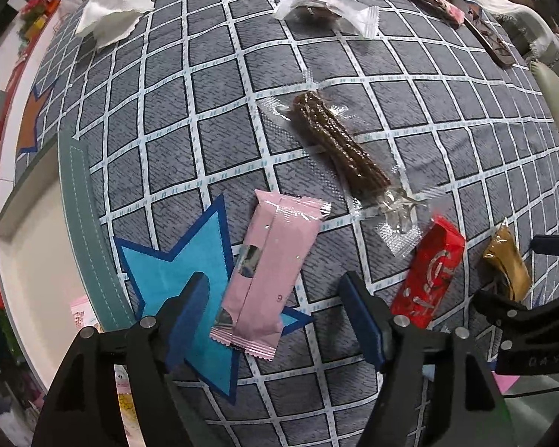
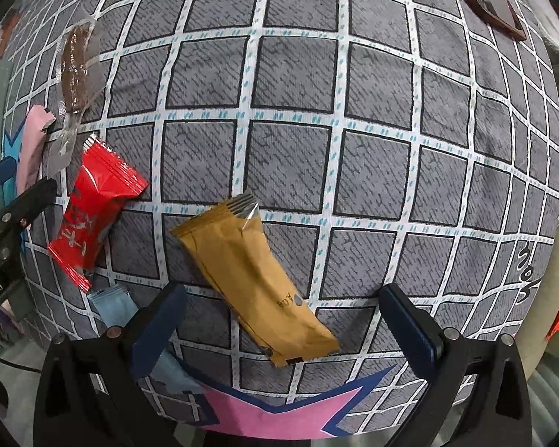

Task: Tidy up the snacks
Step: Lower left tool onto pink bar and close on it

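Checked grey cloth (image 2: 298,156), pink packet (image 1: 272,268), red packet (image 2: 93,216)

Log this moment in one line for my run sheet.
left gripper: open over pink snack | right gripper: open over yellow snack

Cloth: grey checked cover (image 1: 220,119) with white grid lines, spread over the whole work surface.
Blue star: printed patch (image 1: 190,260) near the cloth's edge.
Pink star: printed patch (image 2: 279,415) at the near edge in the right wrist view.
Tissue: crumpled white paper (image 1: 115,3) lying on the cloth's far left corner.
Trim: grey-green stitched border (image 1: 89,231) along the cloth's left side.
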Tool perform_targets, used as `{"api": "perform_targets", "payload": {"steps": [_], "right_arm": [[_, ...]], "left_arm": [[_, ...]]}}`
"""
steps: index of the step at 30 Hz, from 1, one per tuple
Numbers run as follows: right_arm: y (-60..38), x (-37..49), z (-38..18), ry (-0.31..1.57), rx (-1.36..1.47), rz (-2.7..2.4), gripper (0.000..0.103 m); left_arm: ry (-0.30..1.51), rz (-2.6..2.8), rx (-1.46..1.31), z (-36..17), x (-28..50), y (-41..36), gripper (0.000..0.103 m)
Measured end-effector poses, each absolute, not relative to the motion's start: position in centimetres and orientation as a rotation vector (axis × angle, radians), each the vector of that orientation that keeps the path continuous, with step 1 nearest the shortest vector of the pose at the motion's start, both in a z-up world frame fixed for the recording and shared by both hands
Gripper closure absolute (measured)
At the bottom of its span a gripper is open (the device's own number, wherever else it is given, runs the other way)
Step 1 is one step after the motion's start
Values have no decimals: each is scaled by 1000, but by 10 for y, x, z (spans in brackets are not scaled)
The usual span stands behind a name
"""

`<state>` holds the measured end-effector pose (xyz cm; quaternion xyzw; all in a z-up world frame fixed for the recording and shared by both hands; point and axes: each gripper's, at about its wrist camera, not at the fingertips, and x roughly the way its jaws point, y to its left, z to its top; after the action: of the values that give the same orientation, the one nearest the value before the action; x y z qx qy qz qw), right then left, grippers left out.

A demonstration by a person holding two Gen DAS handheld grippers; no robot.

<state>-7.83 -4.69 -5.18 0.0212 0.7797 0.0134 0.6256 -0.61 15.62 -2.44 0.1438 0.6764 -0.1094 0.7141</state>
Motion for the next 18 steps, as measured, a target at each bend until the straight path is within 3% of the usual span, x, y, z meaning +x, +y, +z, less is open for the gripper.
{"api": "perform_targets", "payload": {"steps": [4,7,9,11,18], "right_arm": [[-37,-80,-39,1757,16,54,20],[-32,-80,-31,1735,-2,63,38],[-32,-80,-26,1723,4,60,61],[-33,-80,-22,1720,22,63,77],[-48,-87,-2,1680,219,108,77]], "left_arm": [[1522,-245,253,-25,-7,154,36],[1528,-264,230,-24,-11,153,55],[1532,-289,231,-22,-14,148,73],[1540,-296,229,-20,-18,147,75],[1519,-300,176,5,-46,157,77]]}}
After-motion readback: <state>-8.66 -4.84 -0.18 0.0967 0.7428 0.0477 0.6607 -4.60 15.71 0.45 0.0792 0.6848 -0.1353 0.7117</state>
